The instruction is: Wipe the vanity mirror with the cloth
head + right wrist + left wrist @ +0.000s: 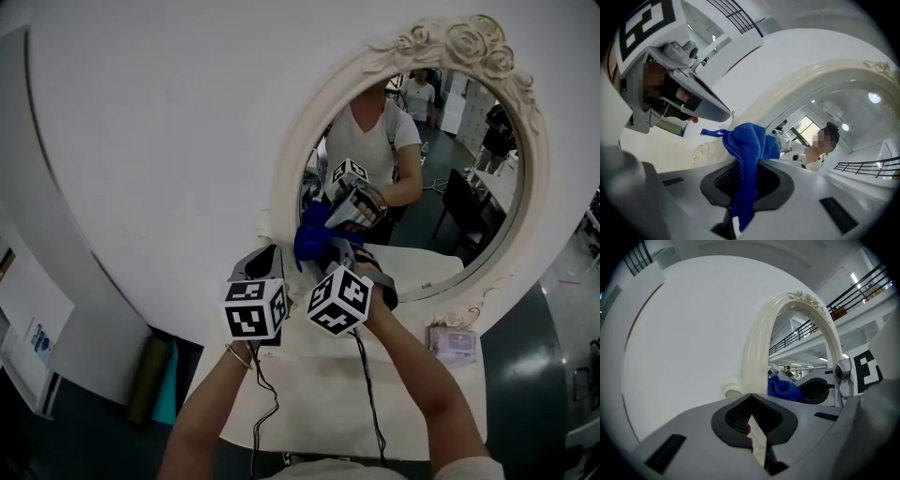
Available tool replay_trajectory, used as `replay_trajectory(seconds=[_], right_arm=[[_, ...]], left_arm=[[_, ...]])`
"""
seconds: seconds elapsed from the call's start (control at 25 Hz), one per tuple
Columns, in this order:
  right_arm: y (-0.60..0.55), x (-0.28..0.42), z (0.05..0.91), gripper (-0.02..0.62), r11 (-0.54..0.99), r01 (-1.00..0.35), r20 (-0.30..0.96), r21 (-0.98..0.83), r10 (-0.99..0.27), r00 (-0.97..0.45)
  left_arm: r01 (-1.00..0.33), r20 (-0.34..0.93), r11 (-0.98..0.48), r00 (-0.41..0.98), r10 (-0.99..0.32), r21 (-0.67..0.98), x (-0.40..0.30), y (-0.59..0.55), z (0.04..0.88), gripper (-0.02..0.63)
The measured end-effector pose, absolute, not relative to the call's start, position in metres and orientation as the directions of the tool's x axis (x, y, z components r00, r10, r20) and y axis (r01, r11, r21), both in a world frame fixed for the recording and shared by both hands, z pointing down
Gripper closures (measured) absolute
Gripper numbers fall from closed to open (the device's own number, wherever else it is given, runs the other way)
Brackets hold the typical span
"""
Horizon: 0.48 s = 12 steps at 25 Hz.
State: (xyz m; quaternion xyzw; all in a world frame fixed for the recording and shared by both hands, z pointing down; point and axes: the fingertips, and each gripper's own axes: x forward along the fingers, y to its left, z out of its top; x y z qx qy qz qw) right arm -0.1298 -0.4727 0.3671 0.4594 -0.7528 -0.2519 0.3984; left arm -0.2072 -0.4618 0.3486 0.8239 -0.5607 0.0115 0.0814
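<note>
Wipe step: my R tool [743,183] pinches cloth [751,140] at mirror [469,159] lower left (contact unclear). L tool [752,418] pressed together, empty. Next: sweep across mirror, steady pressure.

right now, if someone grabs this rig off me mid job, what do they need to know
Right tongs: shut on the blue cloth, which bunches out in front of them.
Left tongs: shut, nothing in them, held just left of the cream frame.
The cloth sits at the lower-left edge of the mirror glass, apparently against it.
Done: cloth gripped and at the glass. How much is already wiped can't be told.
Left: sweep the cloth over the rest of the glass.
</note>
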Motion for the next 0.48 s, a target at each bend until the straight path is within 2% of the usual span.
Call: replay_trajectory(seconds=[0.48], right_arm=[[-0.471,-0.119,0.46,0.531,0.556,-0.47,0.516,0.685,-0.826,-0.227]], left_arm=[[-0.935,0.179,-0.327,0.348,-0.92,0.136,-0.205,-0.448,0.387,0.601]])
